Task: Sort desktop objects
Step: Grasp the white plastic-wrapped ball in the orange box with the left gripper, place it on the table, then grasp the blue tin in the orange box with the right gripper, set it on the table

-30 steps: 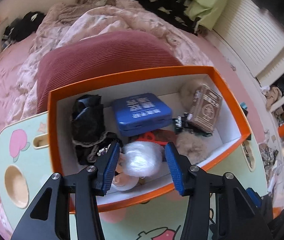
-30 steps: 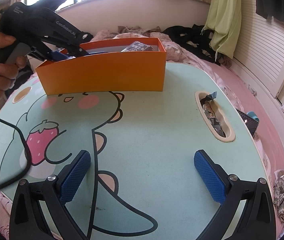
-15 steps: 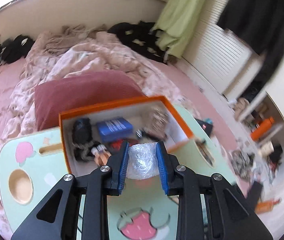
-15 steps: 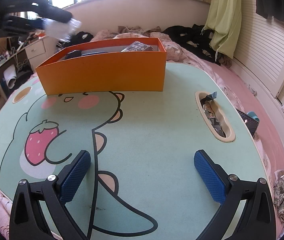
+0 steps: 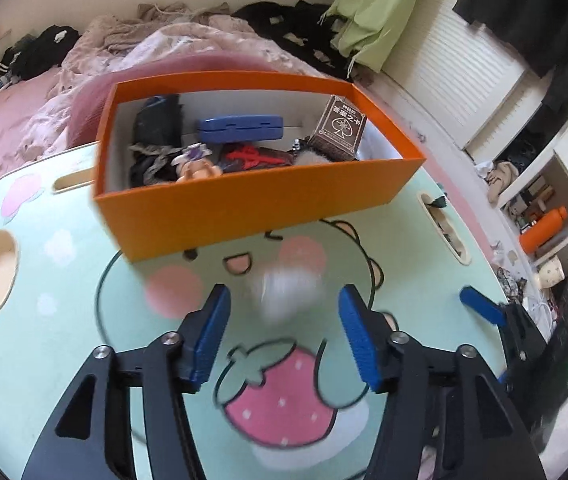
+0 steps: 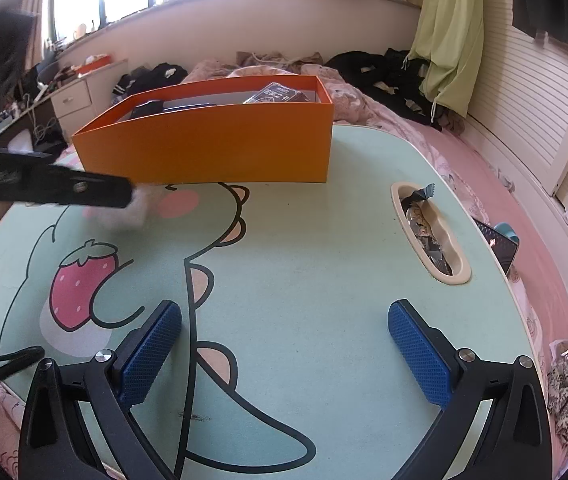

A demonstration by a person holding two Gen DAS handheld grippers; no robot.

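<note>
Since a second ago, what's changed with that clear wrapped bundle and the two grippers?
The left gripper lifted the clear wrapped bundle out of the orange box and carried it over the table in front. Its jaws have just been opening, and the blurred bundle now sits loose between them. The right gripper stayed open and still, the box unmoved.
</note>
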